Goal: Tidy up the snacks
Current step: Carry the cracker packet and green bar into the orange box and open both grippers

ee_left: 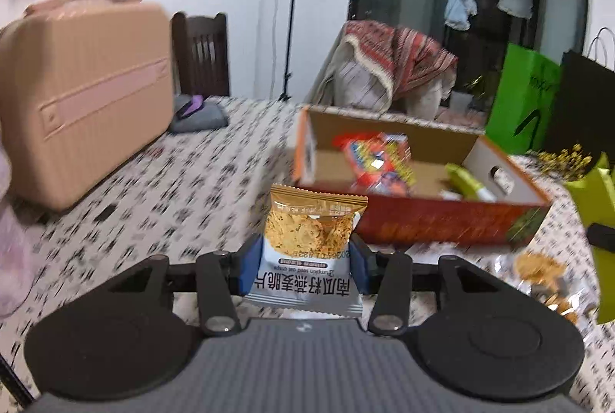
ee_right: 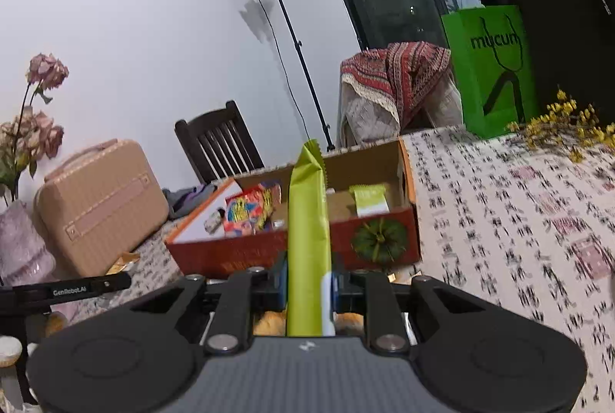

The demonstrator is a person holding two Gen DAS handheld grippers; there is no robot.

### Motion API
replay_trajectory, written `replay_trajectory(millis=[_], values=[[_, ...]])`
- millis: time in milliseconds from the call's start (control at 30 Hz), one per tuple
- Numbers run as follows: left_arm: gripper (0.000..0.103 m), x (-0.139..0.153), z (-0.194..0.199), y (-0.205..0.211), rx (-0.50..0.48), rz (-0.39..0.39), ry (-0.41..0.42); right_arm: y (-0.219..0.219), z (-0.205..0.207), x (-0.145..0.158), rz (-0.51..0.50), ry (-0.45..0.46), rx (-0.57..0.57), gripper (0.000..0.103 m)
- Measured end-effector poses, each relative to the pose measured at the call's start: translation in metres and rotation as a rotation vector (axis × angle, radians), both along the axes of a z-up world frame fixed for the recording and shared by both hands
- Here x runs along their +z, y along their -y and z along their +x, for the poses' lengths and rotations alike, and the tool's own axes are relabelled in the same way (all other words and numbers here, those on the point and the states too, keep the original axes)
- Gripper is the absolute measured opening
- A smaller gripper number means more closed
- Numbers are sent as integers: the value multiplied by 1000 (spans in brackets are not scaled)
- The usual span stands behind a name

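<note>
Jaws of the left gripper (ee_left: 306, 265) are clamped on an oat crisp packet (ee_left: 312, 240), its blue pads pressing both side edges (the printed label faces the camera upside down). That packet is held above the worktop (ee_left: 184, 190), just short of the near wall of the box (ee_left: 423, 220). Jaws of the right gripper (ee_right: 309, 284) are clamped on a green packet (ee_right: 307, 240), which stands edge-on and upright, its crimped top rising in front of the box (ee_right: 384, 243).

This open cardboard box has a red outside with a green squash printed on one wall. Inside lie a red and yellow snack bag (ee_left: 378, 159) toward one end, and a green and white packet (ee_left: 467, 182) leaning against the opposite wall, which has an oval handle hole. In the right view the same two show: snack bag (ee_right: 250, 209) at the left, green and white packet (ee_right: 369, 199) at the right, with bare cardboard floor between them.

More crisp packets (ee_left: 546, 278) lie loose on the patterned worktop near the box. A tan case (ee_left: 84, 94) stands well apart at the left.
</note>
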State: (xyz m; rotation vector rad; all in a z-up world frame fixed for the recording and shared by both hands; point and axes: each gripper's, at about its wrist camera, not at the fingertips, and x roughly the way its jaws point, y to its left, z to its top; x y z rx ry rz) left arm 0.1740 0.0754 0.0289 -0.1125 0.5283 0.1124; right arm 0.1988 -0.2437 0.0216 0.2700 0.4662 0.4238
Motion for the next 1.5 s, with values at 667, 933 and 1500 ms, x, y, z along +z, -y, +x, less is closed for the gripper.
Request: replay_trajectory(millis=[667, 933, 1500], values=[[48, 51, 108, 37, 2, -46, 85, -41, 122, 48, 69, 31, -48, 19], [48, 16, 151, 25, 44, -57, 57, -50, 172, 25, 64, 9, -83, 19], [91, -12, 159, 25, 47, -22, 59, -33, 197, -16, 100, -93, -67, 24]])
